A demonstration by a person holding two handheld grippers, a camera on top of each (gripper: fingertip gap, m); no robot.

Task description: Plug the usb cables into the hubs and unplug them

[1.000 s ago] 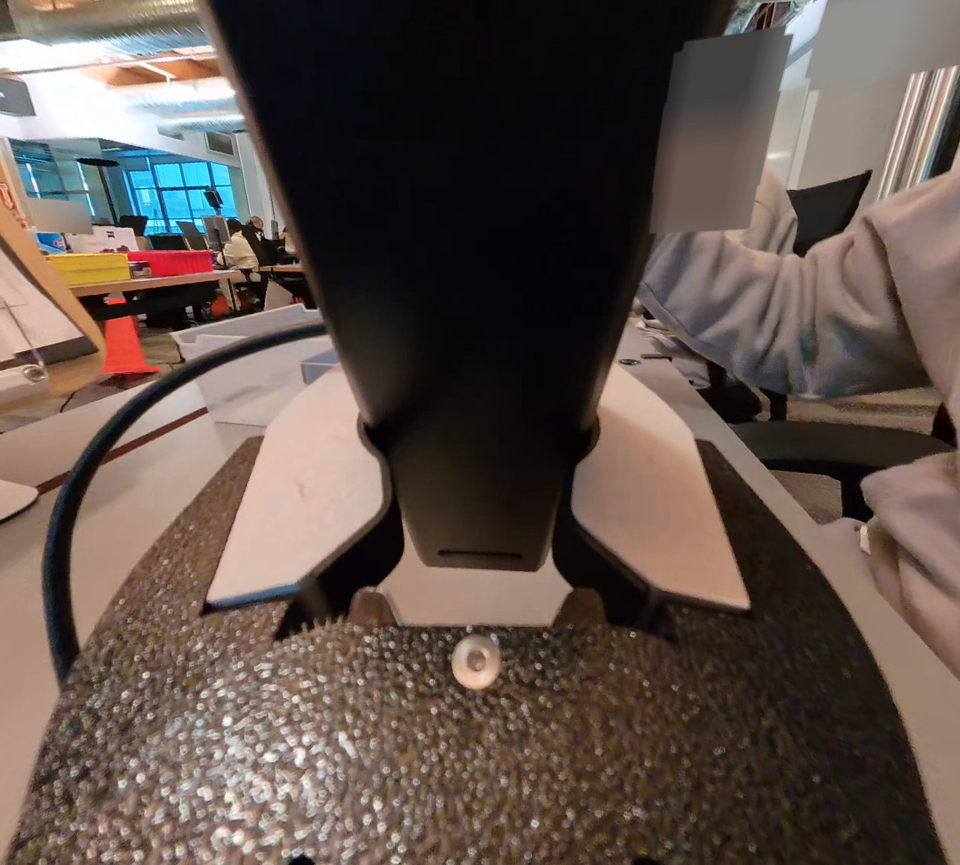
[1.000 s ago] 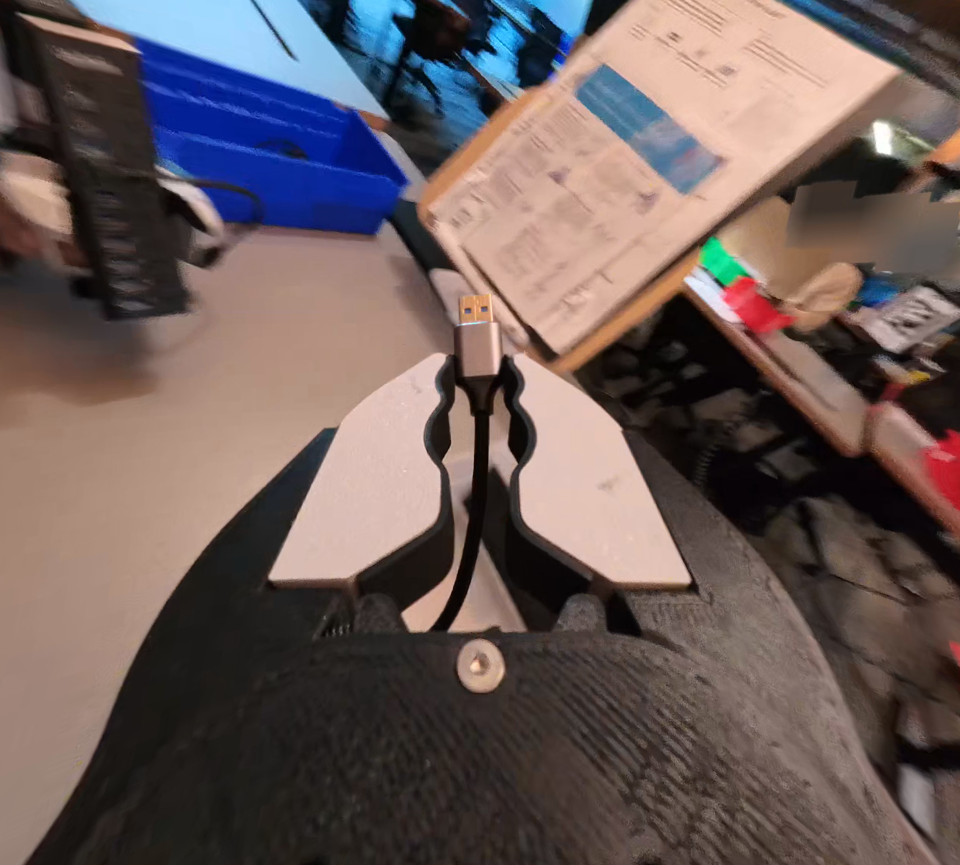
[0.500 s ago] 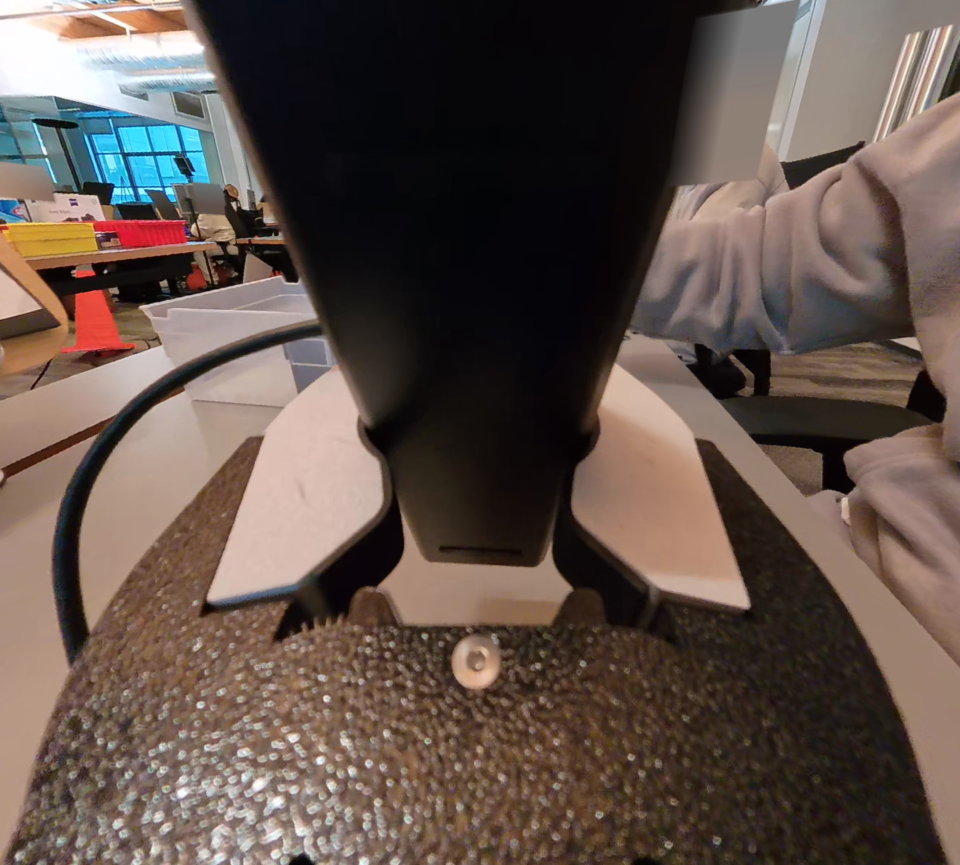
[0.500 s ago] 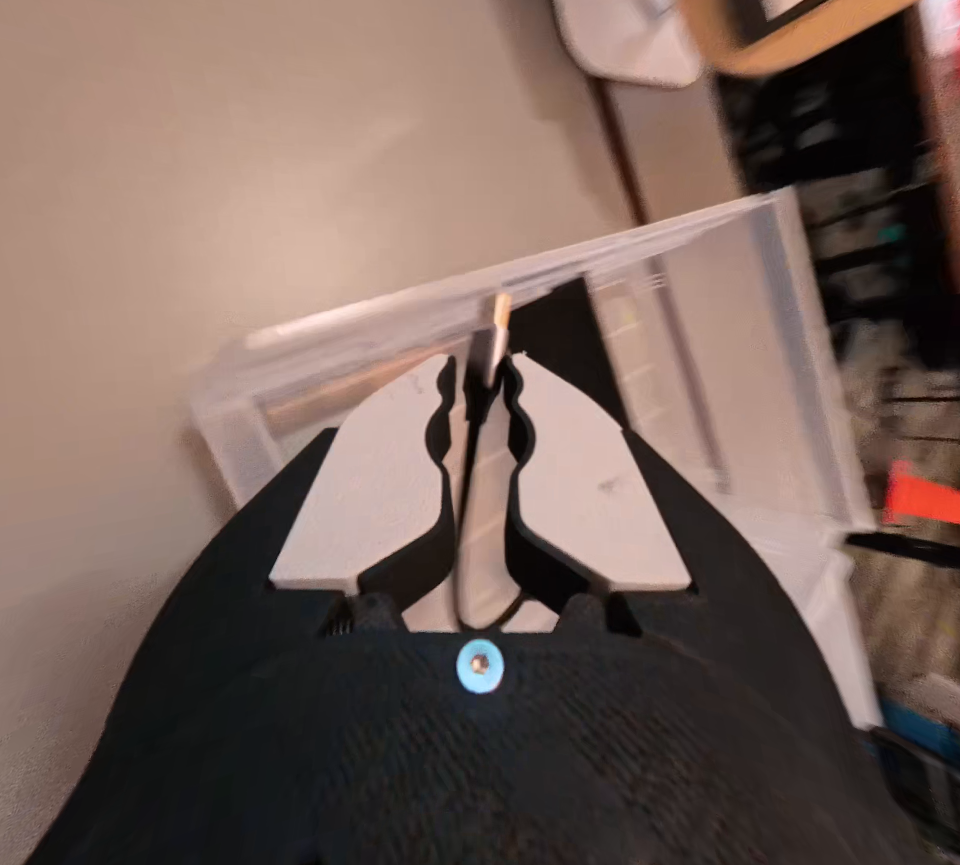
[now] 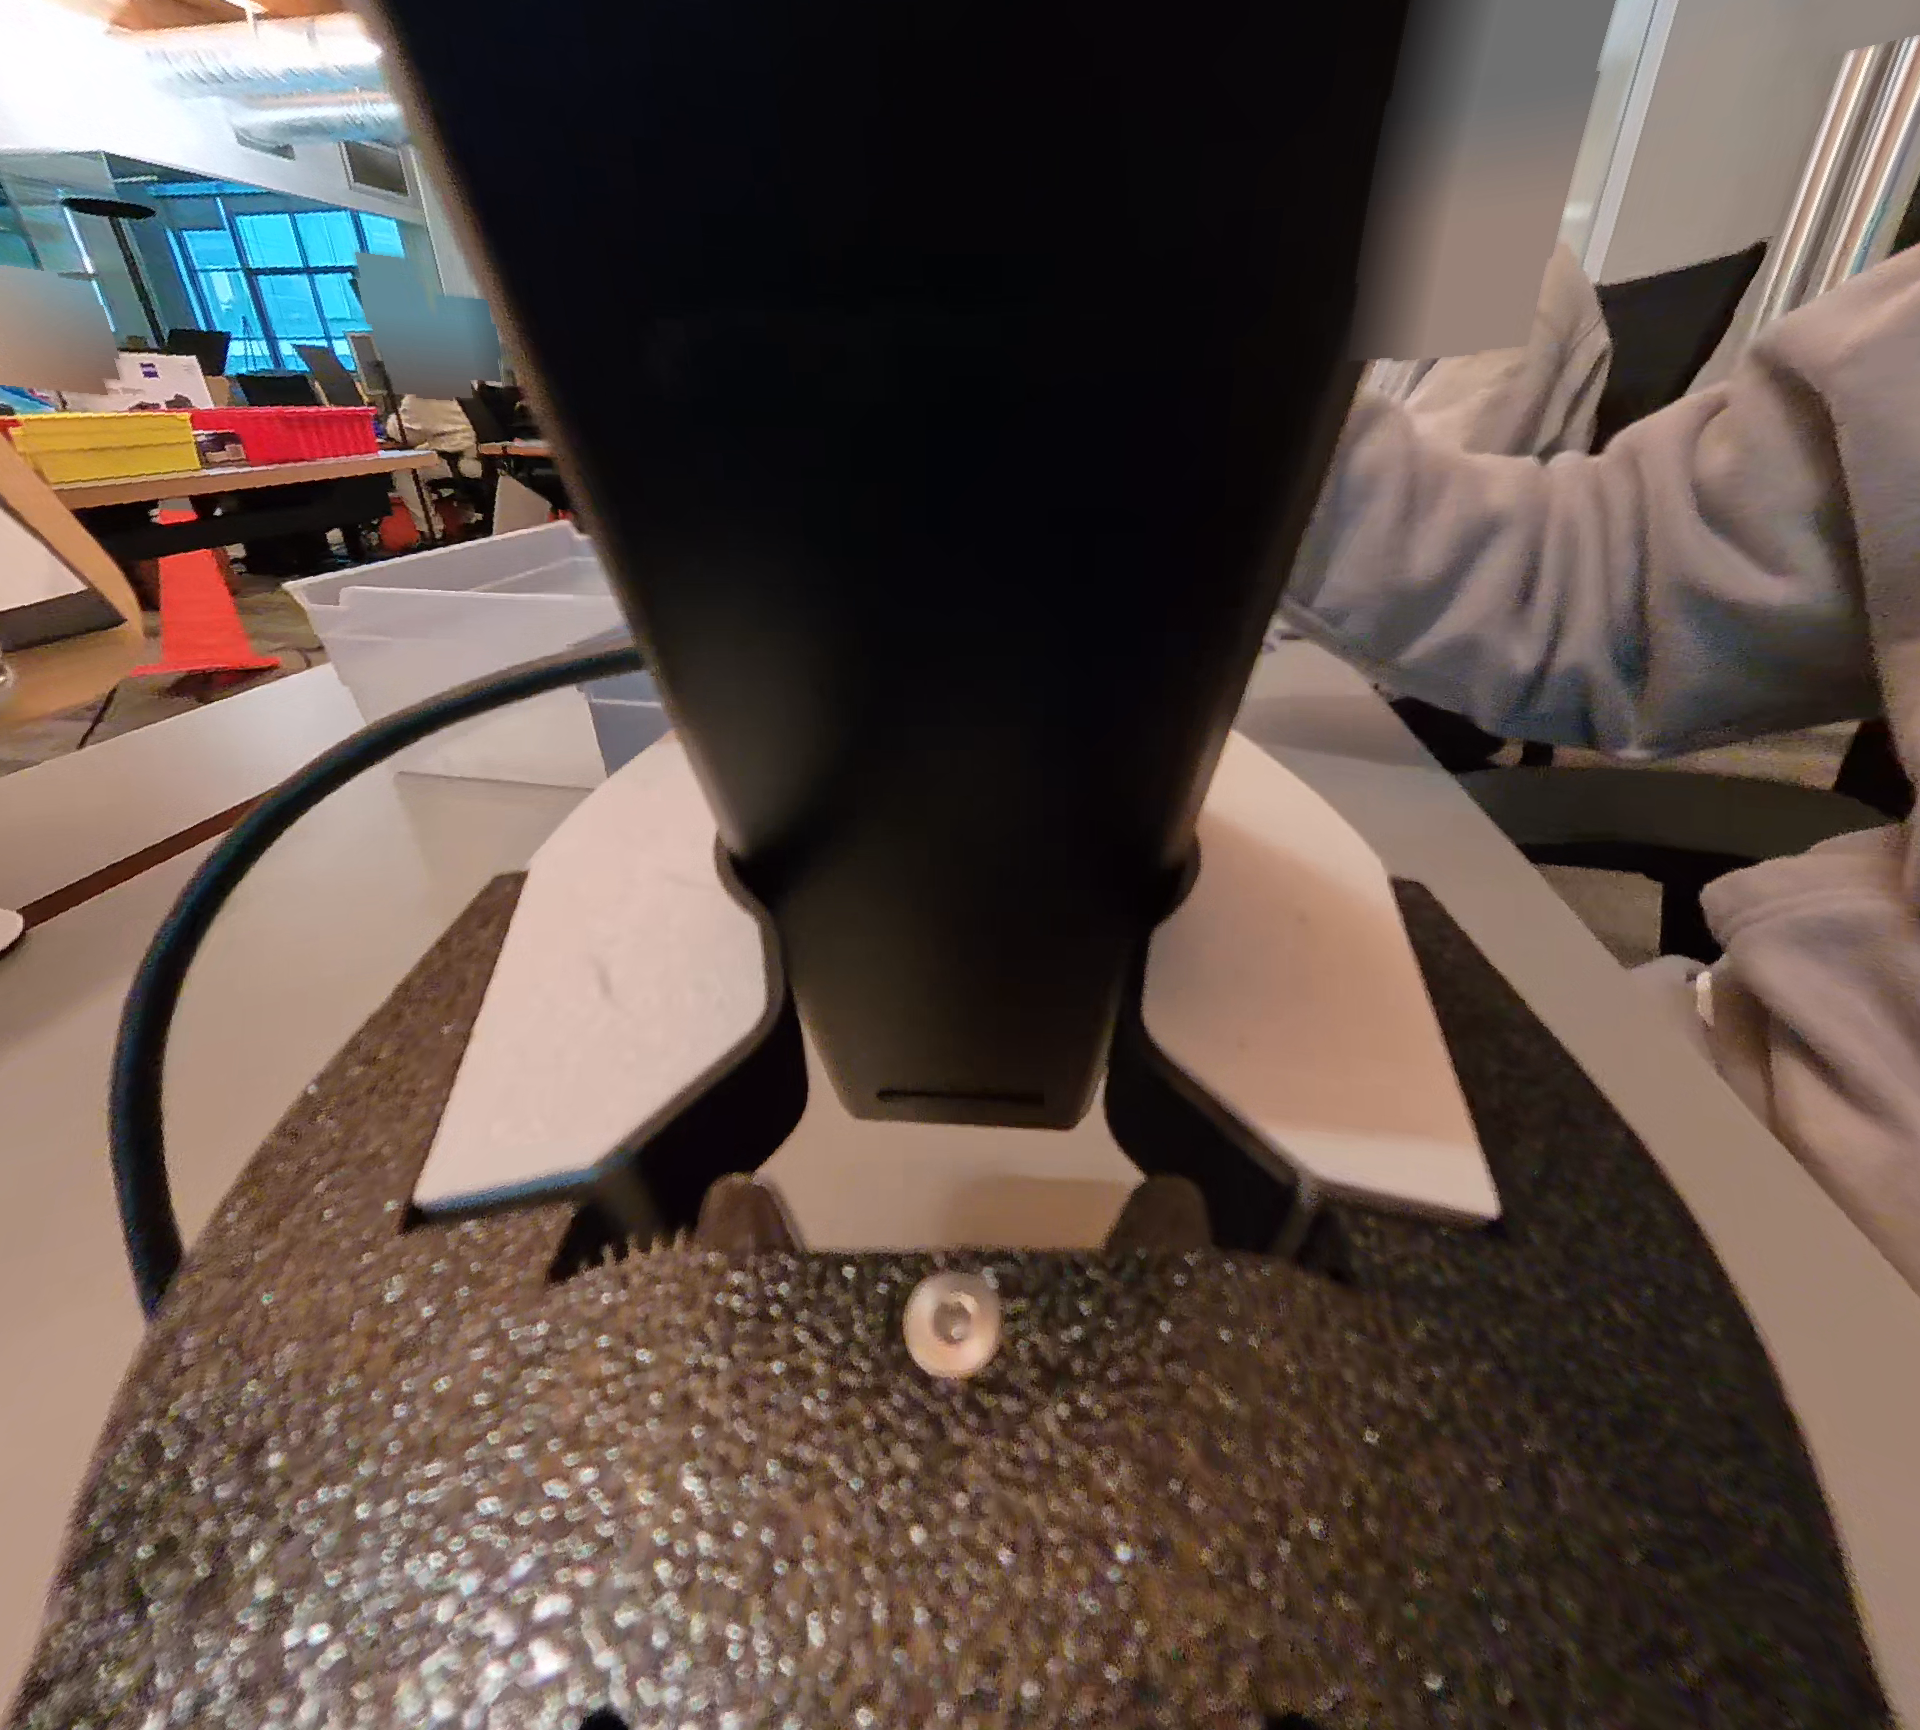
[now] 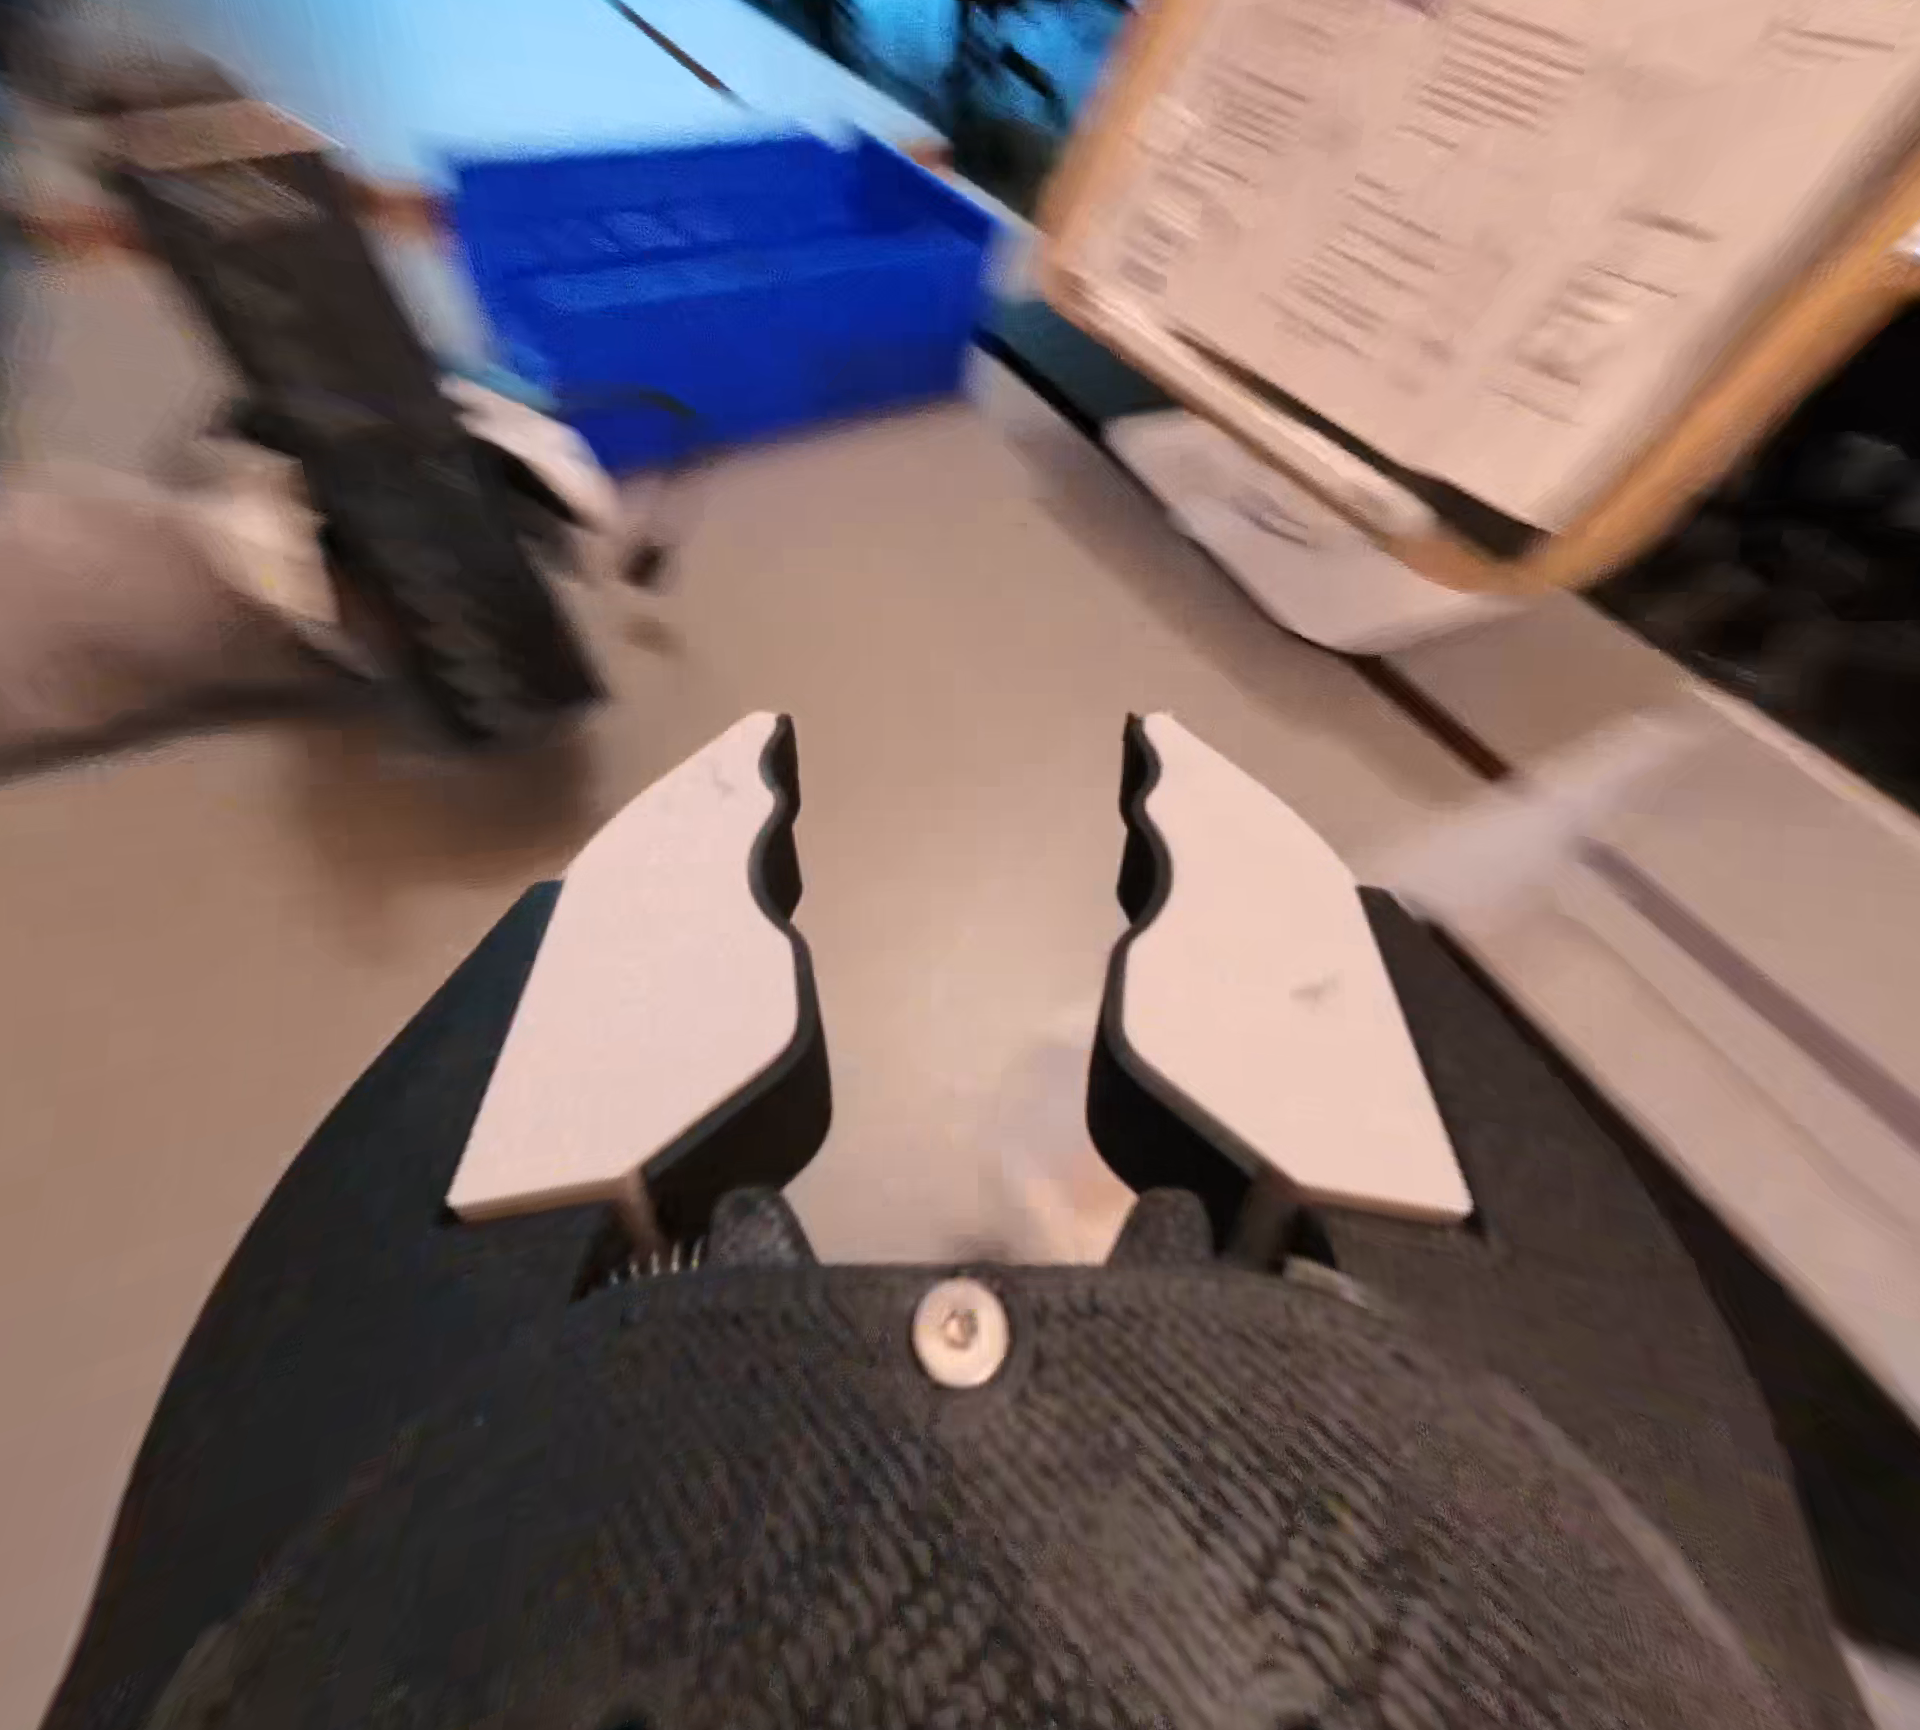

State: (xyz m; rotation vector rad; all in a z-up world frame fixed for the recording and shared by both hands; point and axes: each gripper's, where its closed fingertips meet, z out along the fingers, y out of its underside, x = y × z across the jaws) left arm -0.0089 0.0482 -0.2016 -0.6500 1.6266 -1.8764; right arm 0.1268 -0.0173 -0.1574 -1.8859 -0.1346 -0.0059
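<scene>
My left gripper (image 5: pixel 956 807) is shut on a black USB hub (image 5: pixel 914 350), which stands upright between the fingers and fills the middle of the left wrist view. The hub's black cable (image 5: pixel 187 932) curves down at the left. My right gripper (image 6: pixel 958 735) is open and empty above the beige table (image 6: pixel 935 641). In the blurred right wrist view the hub (image 6: pixel 353 454) shows at the left, held up off the table. No USB cable plug is in view.
White bins (image 5: pixel 457 641) stand behind the hub. A person's grey sleeve (image 5: pixel 1621 579) reaches across at the right. A blue bin (image 6: pixel 727 288) sits at the table's back, a tilted board with paper (image 6: pixel 1507 153) at the right, and a clear bin edge (image 6: pixel 1683 974) at the near right.
My right gripper held a USB plug, swung over the clear bin, and is now open and empty, facing the table again. My left gripper still holds the hub, turned slightly.
</scene>
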